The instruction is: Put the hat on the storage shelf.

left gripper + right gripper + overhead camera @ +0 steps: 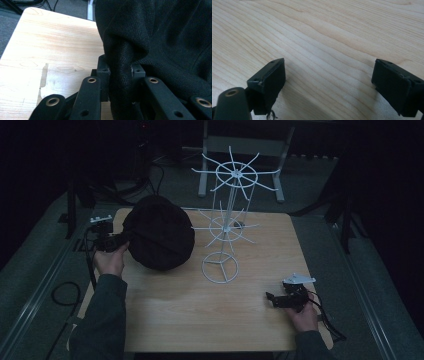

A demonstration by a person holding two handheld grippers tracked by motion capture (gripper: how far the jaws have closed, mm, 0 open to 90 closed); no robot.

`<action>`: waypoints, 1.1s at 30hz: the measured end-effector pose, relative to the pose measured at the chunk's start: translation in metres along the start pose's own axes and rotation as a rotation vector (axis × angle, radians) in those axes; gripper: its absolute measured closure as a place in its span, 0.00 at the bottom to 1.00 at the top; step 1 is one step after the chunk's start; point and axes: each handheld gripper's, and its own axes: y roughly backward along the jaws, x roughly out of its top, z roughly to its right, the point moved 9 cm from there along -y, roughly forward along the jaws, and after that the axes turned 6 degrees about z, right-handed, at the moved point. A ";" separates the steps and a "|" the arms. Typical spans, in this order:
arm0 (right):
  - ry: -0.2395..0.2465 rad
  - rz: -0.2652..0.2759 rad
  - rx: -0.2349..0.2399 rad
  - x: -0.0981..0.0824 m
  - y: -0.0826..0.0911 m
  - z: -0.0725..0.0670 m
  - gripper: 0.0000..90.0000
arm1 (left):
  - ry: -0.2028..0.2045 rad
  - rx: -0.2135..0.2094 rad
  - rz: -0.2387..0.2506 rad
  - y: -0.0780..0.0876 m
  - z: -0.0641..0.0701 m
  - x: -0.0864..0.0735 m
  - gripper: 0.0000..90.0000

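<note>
Where left gripper (121,72) jaws pinch knit black fabric (159,232) (bunched), right gripper (328,82) jaws gape — pale woodgrain table (324,30).

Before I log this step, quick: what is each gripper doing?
Left gripper: closed on a fold of the black knit hat.
Right gripper: open, holding nothing, above the table.

wooden table (200,320) | black knit hat (159,232) | white wire rack (220,267)

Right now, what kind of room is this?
Probably a lab or test room, set up for recording. A lone wooden table stands on grey carpet, cables trail over the floor, and metal stand legs rise behind the table.
</note>
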 end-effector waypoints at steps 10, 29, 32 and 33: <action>0.001 0.000 0.000 0.000 0.000 0.000 0.13 | -0.017 -0.016 0.022 0.015 0.000 0.008 0.86; 0.000 0.000 0.000 0.000 0.000 0.000 0.13 | -0.019 -0.089 0.084 0.042 0.010 0.027 0.85; 0.000 0.000 0.000 0.000 0.000 0.000 0.13 | -0.022 -0.109 0.095 0.046 0.014 0.030 0.85; 0.000 0.000 0.000 0.000 0.000 0.000 0.13 | -0.023 -0.114 0.099 0.048 0.015 0.031 0.85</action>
